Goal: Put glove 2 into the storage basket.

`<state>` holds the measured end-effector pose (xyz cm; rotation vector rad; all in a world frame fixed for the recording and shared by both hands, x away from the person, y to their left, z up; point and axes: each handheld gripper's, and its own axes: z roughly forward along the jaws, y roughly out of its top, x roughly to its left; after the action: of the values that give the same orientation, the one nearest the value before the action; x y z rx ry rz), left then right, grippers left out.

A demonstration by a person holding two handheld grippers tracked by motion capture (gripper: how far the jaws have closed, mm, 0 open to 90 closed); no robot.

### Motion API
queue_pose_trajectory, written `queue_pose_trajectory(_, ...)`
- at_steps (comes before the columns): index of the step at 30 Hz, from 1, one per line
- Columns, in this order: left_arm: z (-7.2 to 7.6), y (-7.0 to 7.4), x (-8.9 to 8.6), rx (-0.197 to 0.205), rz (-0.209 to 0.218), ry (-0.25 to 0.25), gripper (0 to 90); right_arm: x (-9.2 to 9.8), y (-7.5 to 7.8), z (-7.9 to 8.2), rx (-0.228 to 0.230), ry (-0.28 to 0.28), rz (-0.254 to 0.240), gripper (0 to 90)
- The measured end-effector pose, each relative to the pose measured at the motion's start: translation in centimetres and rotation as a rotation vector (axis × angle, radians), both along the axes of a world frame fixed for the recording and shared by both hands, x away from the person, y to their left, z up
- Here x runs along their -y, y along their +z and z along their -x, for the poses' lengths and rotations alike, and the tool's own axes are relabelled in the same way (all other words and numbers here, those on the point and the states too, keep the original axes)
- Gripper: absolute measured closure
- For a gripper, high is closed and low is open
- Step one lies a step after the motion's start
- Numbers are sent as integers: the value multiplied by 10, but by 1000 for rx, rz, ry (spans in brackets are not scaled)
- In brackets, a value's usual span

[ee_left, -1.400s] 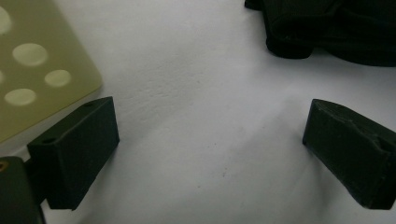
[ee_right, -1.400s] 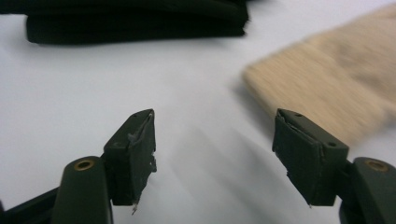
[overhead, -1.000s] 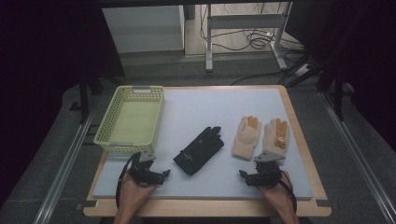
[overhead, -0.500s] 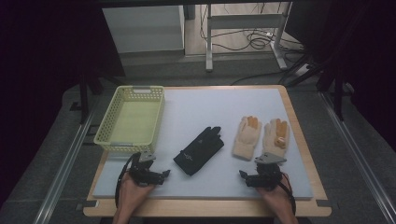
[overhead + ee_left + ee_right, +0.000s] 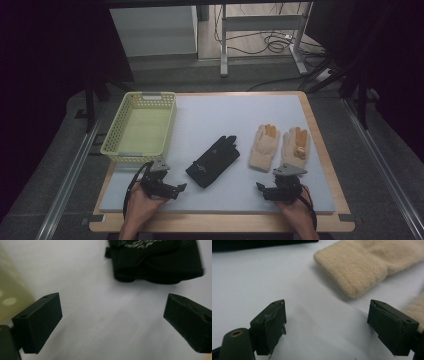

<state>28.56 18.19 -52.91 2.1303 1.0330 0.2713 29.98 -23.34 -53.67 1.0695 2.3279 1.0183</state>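
Nearest to the person, both grippers rest low on the pale mat that covers the counter [image 5: 320, 150]. The left gripper [image 5: 176, 188] has its jaws spread wide with nothing between them, and so does the right gripper [image 5: 261, 188].

Just beyond the left gripper lies the black glove [image 5: 213, 161], flat, cuff toward the near edge, fingers pointing far and right. Just past the right gripper lie two cream knit gloves with orange palm patches: the left cream glove [image 5: 264, 147] and the right cream glove [image 5: 296, 148], side by side, cuffs nearest.

I'd judge all three light, soft and floppy; they will sag and fold when lifted, not slip or break. The thick ribbed cuff [image 5: 352, 271] of a cream glove looks the surest place to pinch, and the bunched cuff edge [image 5: 130, 272] on the black one.

Farther off at the left sits the yellow-green basket [image 5: 165, 125], nothing in it.

Against the earlier frames, I see no real change: gloves and basket lie where they did, and both hands have barely shifted.
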Motion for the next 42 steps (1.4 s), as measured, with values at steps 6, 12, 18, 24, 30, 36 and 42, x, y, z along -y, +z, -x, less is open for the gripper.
queue_pose_trajectory(6,-7,11,16,1,4,-49,0,0,0,0,0,-1,-3,151)
queue_pose_trajectory(12,-19,20,37,10,-24,-99,0,0,0,0,2,-1,-3,151)
queue_pose_trajectory(18,-35,25,57,-8,-26,-117,0,0,0,0,1,0,-3,151)
queue_pose_trajectory(24,-52,28,78,-16,-78,-140,0,1,0,1,1,0,-4,151)
queue_pose_trajectory(30,-71,26,99,-41,-119,-151,0,1,0,1,1,0,-5,151)
queue_pose_trajectory(36,-90,14,115,-85,-164,-156,0,1,0,1,1,2,-5,150)
queue_pose_trajectory(42,-94,7,120,-110,-161,-174,0,1,0,1,1,3,-6,150)
